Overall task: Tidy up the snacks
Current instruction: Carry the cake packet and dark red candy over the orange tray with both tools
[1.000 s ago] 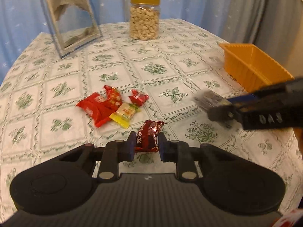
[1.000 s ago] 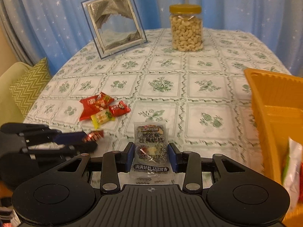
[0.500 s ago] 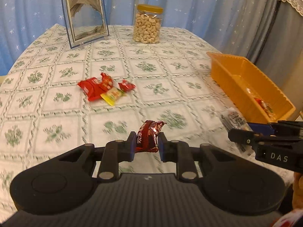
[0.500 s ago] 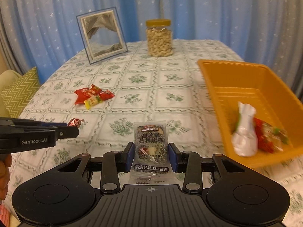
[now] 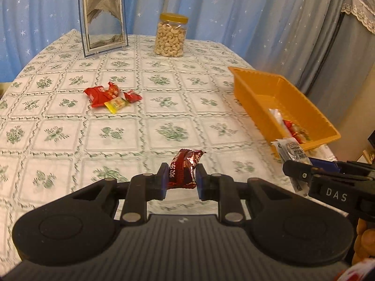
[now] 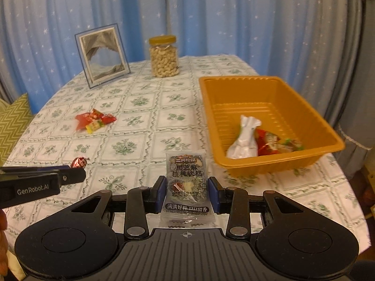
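Note:
My left gripper [image 5: 181,180] is shut on a dark red candy packet [image 5: 184,168], held above the table's near edge. My right gripper [image 6: 186,192] is shut on a clear and black snack packet [image 6: 186,182], held above the table in front of the orange tray [image 6: 281,164]. The tray [image 5: 255,77] holds a white packet [image 6: 245,138] and red wrapped snacks [image 6: 271,142]. A small pile of red and yellow snacks [image 5: 110,94] lies on the tablecloth at mid left; it also shows in the right wrist view [image 6: 93,120].
A jar of cashews [image 5: 171,35] and a framed sand picture [image 5: 102,31] stand at the far side of the table. A green zigzag cushion [image 6: 11,121] sits off the left edge. Blue curtains hang behind.
Both grippers have risen and pulled back from the table with their packets. The right gripper has swung right, so the tray now lies ahead of it.

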Motion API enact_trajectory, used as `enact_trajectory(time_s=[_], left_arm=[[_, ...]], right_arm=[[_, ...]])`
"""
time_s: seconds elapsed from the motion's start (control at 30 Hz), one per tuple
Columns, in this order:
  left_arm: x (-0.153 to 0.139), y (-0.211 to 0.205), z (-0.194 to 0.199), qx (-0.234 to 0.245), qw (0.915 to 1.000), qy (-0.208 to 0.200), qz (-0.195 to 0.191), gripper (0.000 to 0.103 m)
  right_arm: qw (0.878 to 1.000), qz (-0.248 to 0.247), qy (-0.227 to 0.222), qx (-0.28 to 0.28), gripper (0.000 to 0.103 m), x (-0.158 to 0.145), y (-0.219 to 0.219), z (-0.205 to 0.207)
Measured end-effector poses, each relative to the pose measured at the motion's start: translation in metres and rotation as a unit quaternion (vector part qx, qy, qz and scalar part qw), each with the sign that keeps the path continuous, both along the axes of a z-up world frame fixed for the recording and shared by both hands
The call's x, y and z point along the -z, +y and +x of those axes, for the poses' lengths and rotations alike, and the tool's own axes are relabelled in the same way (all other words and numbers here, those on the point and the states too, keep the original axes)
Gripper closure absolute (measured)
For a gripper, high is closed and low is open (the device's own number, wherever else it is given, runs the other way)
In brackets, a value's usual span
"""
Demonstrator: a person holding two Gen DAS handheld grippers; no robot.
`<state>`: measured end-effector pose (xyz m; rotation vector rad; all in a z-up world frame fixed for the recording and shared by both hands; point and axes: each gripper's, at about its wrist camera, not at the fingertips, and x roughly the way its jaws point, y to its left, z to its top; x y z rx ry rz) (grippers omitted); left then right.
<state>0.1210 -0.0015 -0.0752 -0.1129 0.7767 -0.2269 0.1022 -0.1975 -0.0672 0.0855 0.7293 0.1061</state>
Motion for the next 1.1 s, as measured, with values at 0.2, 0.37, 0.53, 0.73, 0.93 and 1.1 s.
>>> enact_trajectory(time_s=[0.2,0.37,0.53,0.73,0.93,1.1], left_arm=[[-0.013,-0.013,-0.015,-0.003,0.9999,-0.004,-0.013,0.082],[-0.028,-0.024,-0.027,0.003,0.9998,-0.015,-0.013,0.082],[-0.041,-0.036,-0.033,0.011,0.9996,-0.025,-0.007,0.082],[-0.051,-0.053,-0.033,0.025,0.9992,-0.033,0.001,0.082],[-0.056,-0.07,-0.031,0.04,0.9985,-0.038,0.002,0.082],[-0.06,-0.085,-0.028,0.053,0.9977,-0.042,0.002,0.082]], right_arm=[[1.0,0.003,-0.012,0.012,0.064,-0.014,-0.013,-0.017],[1.0,0.01,-0.023,0.016,0.064,-0.026,-0.019,-0.026],[0.999,0.016,-0.03,0.012,0.064,-0.034,-0.021,-0.032],[0.999,0.021,-0.04,0.02,0.064,-0.042,-0.033,-0.037],[0.998,0.023,-0.047,0.034,0.064,-0.048,-0.05,-0.04],[0.997,0.025,-0.051,0.049,0.064,-0.049,-0.065,-0.041]])
